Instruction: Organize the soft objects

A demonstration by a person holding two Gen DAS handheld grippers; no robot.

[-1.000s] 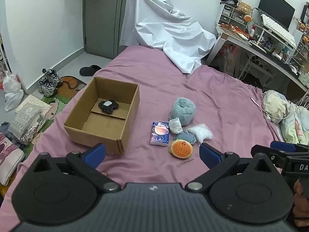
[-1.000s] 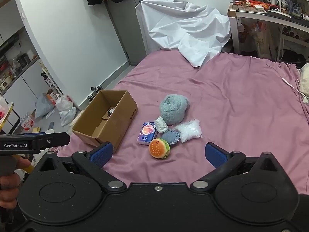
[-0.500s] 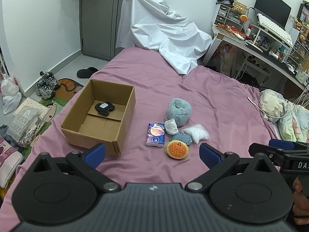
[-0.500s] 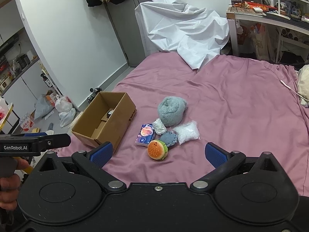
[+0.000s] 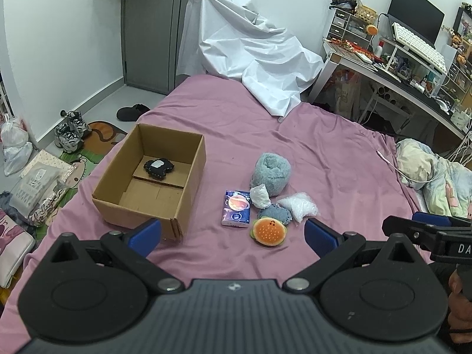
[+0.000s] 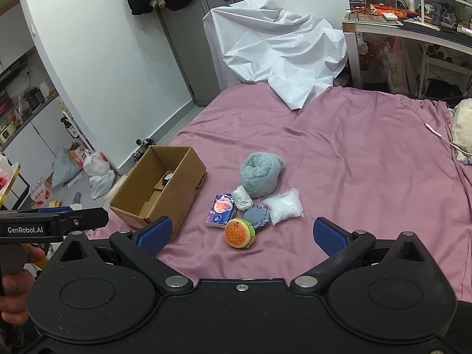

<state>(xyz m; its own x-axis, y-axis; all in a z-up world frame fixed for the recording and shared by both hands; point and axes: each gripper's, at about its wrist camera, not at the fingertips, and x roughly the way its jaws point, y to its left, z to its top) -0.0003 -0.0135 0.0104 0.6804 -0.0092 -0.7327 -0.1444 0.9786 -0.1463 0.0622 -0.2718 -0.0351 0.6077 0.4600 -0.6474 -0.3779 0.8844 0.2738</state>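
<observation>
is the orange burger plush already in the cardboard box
No, the round orange burger plush lies on the pink bedsheet outside the open brown cardboard box, which holds only a small black item.

Bedroom with a pink-sheeted bed

A grey door stood upper left; a cluttered desk filled the upper right.

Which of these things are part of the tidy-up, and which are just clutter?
Job: cardboard box, burger plush, teal fuzzy roll, tissue pack, clear bead bag, black plush in box.

Clutter: white sheet, sneakers, desk.
</observation>
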